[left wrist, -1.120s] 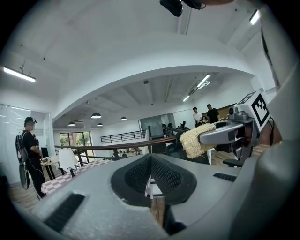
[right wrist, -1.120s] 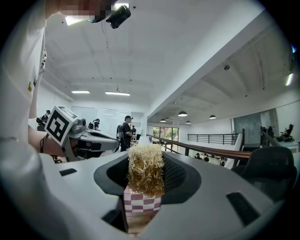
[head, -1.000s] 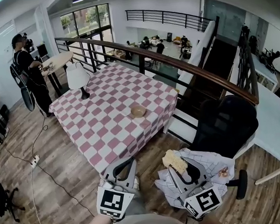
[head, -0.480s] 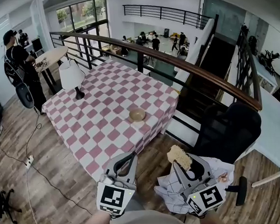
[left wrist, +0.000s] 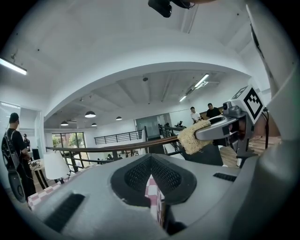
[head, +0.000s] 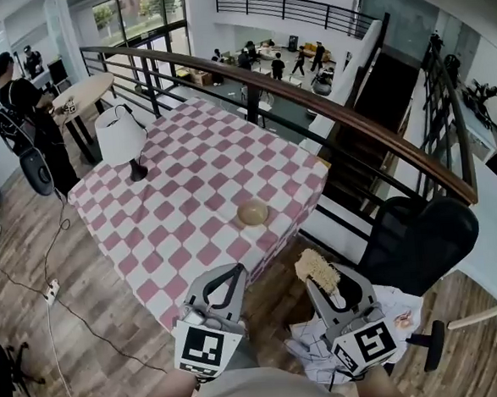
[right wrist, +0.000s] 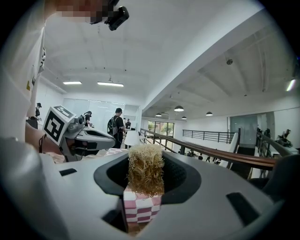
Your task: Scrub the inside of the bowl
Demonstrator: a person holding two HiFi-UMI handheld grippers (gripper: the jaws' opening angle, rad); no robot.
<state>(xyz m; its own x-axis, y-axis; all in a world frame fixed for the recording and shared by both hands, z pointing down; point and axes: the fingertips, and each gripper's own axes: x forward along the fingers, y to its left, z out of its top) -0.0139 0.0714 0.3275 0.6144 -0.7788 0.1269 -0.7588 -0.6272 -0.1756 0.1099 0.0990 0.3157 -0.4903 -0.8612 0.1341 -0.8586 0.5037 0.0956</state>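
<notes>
Held the left tool [head: 236, 271] clamped shut, empty, short of the bowl [head: 252, 212] and likely nearer it; gripped a fibrous scrubber [head: 314, 267] in the right tool [head: 329, 288], right of the bowl.

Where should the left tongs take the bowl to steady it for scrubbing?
Grip the bowl at its near-left rim from above, one jaw inside, one outside. It stands upright, mouth up, on the checkered table, so the rim is probably its only pinchable edge. That leaves room for the scrub pad in the right tongs.
</notes>
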